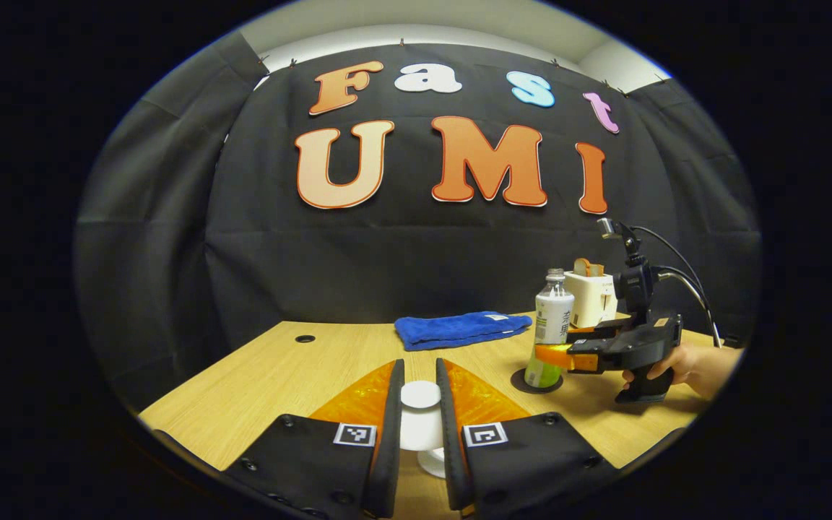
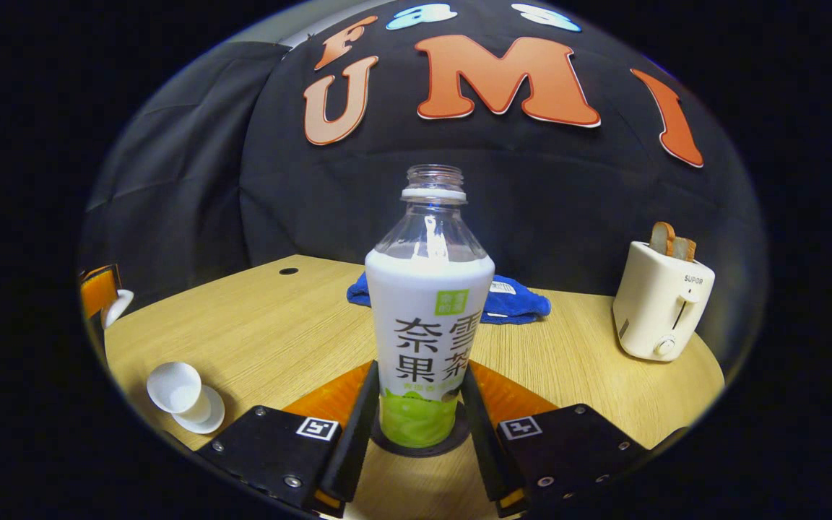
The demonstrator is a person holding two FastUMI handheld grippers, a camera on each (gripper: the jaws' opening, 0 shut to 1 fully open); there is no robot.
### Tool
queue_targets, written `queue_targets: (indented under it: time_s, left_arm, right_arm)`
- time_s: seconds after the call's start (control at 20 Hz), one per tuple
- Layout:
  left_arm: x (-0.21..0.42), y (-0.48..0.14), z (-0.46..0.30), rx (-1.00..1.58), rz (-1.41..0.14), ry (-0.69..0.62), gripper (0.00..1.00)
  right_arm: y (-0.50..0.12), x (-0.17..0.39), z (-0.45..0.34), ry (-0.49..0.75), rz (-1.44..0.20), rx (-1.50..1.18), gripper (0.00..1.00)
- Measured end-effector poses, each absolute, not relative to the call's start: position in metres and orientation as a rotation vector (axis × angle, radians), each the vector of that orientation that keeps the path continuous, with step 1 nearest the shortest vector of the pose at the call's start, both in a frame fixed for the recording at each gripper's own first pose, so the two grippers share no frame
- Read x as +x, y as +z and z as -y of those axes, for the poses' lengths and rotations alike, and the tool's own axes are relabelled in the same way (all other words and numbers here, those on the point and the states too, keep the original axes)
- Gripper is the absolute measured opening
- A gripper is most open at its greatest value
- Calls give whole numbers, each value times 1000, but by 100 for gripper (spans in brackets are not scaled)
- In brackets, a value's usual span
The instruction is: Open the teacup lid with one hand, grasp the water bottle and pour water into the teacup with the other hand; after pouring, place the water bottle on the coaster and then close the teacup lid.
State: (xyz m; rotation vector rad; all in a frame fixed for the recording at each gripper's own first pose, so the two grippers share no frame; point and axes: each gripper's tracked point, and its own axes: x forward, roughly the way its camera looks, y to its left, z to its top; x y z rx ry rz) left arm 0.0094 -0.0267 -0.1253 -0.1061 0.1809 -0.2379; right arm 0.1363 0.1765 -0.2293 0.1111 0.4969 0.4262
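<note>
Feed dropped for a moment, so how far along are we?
Done: the lid is off, held in the left gripper clear of the open cup. In hand: the right gripper brackets the bottle, which stands upright on the coaster; whether it grips, or has already poured, I cannot tell. Left: closing the lid, plus pouring if that is not yet done.

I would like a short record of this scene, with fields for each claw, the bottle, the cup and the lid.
left claw: shut on the lid
right claw: fingers against both sides of the bottle
bottle: upright on the coaster, no cap
cup: open, on its saucer
lid: off the cup
table: also holds a towel and a toaster
</note>
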Motion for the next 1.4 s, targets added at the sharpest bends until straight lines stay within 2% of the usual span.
queue_targets:
  time_s: [0.05, 0.25, 0.35, 0.6, 0.65, 0.7, 0.75, 0.95, 1.05, 1.1, 1.3, 1.35, 1.4]
  left_arm:
    - [11, -127, 30, -120, -186, -243, 30]
    - [16, -140, 41, -147, -214, -253, 30]
    - [16, -152, 48, -150, -239, -261, 30]
    - [18, -180, 64, -111, -288, -272, 30]
    - [16, -183, 67, -109, -296, -277, 27]
    - [16, -186, 69, -107, -301, -280, 30]
    - [15, -190, 71, -98, -311, -283, 27]
    - [13, -206, 75, -48, -344, -276, 27]
    - [12, -206, 77, -32, -334, -272, 34]
    - [12, -205, 78, -24, -330, -275, 30]
    - [9, -202, 81, 7, -332, -283, 39]
    - [9, -195, 78, 6, -317, -276, 59]
    - [11, -187, 75, 7, -297, -261, 65]
  right_arm:
    - [-235, 134, -178, 435, -512, 107, 66]
    - [-235, 125, -177, 441, -512, 97, 86]
    - [-229, 122, -171, 435, -494, 88, 92]
    - [-209, 110, -156, 430, -442, 90, 95]
    - [-205, 108, -153, 427, -429, 93, 95]
    - [-200, 105, -149, 427, -418, 97, 95]
    - [-195, 102, -146, 426, -406, 103, 95]
    - [-179, 88, -132, 419, -370, 136, 95]
    - [-177, 81, -122, 407, -363, 141, 95]
    - [-176, 77, -117, 400, -362, 144, 95]
    - [-166, 62, -97, 372, -351, 177, 96]
    - [-162, 59, -91, 358, -342, 178, 96]
    - [-155, 56, -86, 347, -324, 178, 96]
